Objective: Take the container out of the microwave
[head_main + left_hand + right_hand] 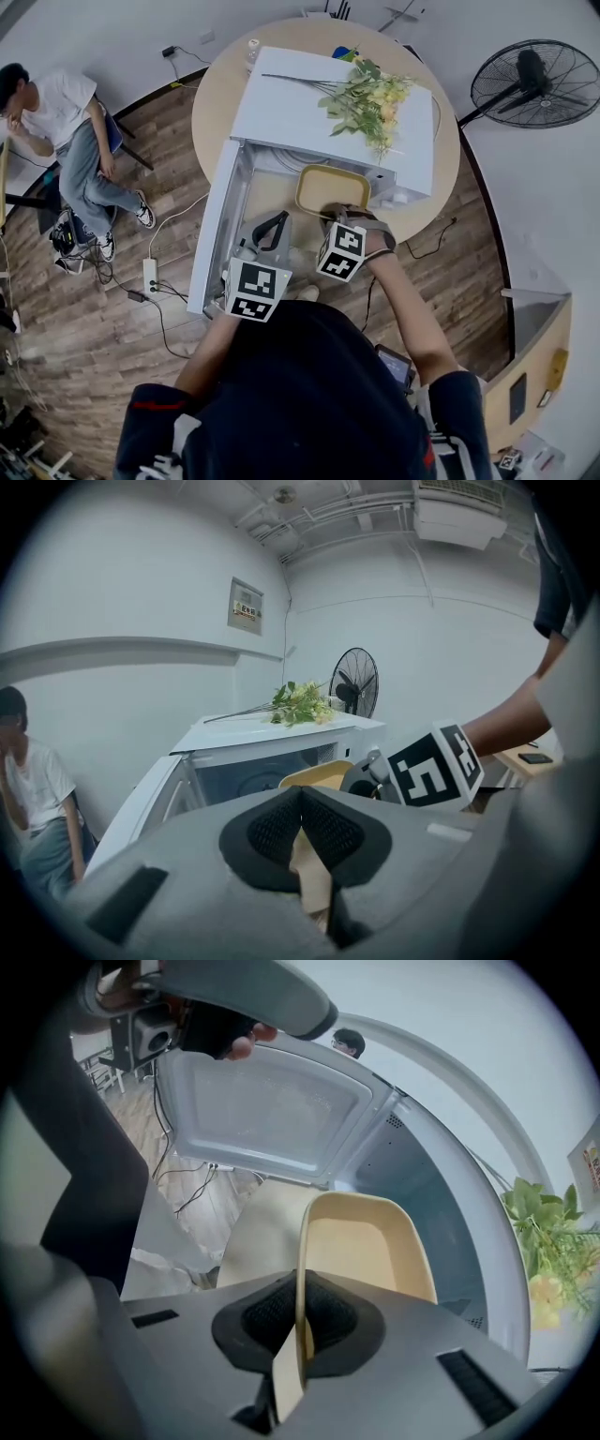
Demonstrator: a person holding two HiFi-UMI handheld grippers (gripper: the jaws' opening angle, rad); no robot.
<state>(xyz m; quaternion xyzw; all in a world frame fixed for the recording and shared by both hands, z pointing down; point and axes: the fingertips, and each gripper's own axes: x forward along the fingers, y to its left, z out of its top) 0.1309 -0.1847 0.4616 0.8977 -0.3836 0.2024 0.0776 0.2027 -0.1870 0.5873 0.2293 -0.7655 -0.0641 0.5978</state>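
Note:
A pale yellow container (332,190) hangs at the mouth of the open white microwave (300,103). My right gripper (341,216) is shut on its near rim. In the right gripper view the rim of the container (366,1241) runs edge-on between the pads of that gripper (298,1321), with the cavity behind it. My left gripper (272,227) hovers to the left, in front of the door opening and apart from the container. In its own view the left gripper (302,808) has its pads together with nothing held, and the container (314,775) shows beyond them.
The microwave door (214,234) swings open to the left. Artificial flowers (370,98) lie on the microwave's top. The microwave stands on a round wooden table (211,103). A floor fan (534,82) stands at the right, a seated person (66,141) at the left, and a power strip (150,275) lies on the floor.

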